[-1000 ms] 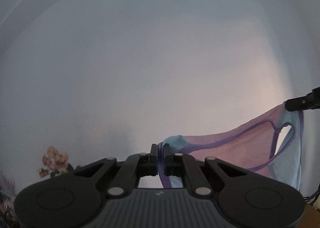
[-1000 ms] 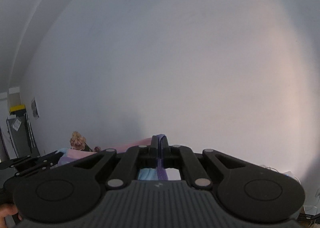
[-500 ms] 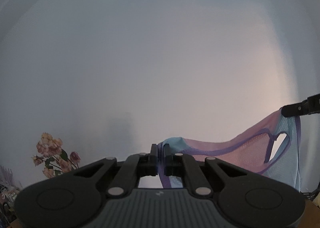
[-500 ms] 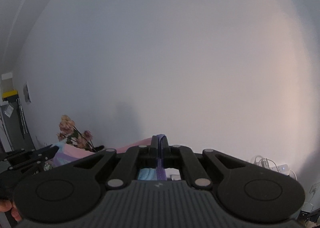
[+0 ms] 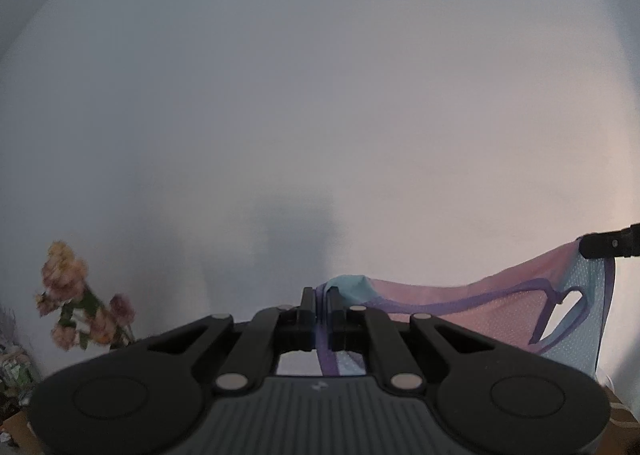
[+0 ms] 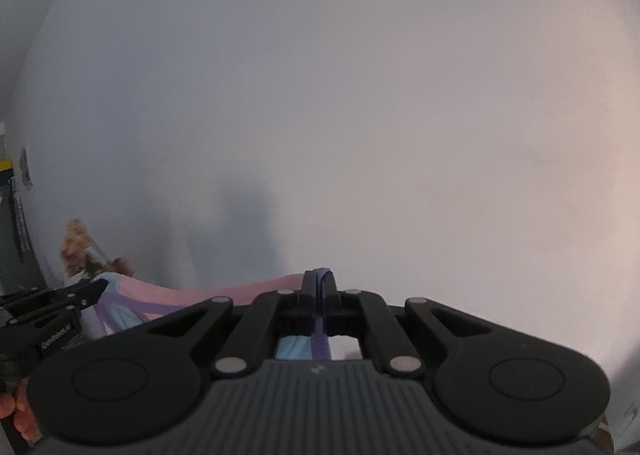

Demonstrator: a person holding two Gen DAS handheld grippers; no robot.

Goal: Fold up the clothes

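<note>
Left wrist view shows us holding the pink-and-blue mesh garment [image 5: 460, 311] aloft, left gripper [image 5: 319, 309] and right gripper [image 6: 320, 291] each pinching its purple trim, which could slip if we tug apart

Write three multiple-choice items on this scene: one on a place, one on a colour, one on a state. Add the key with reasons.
1. In the left wrist view, the flowers are:
A. lower left
B. upper right
C. dead centre

2. The mesh garment's trim is:
A. green
B. purple
C. orange

3. The left tool is:
A. wide open
B. shut on the garment
C. out of view

Key: A, they stand by the left edge; B, purple bands line the pink and blue mesh; B, purple fabric is pinched between its closed fingers, as in the right tool.
</note>
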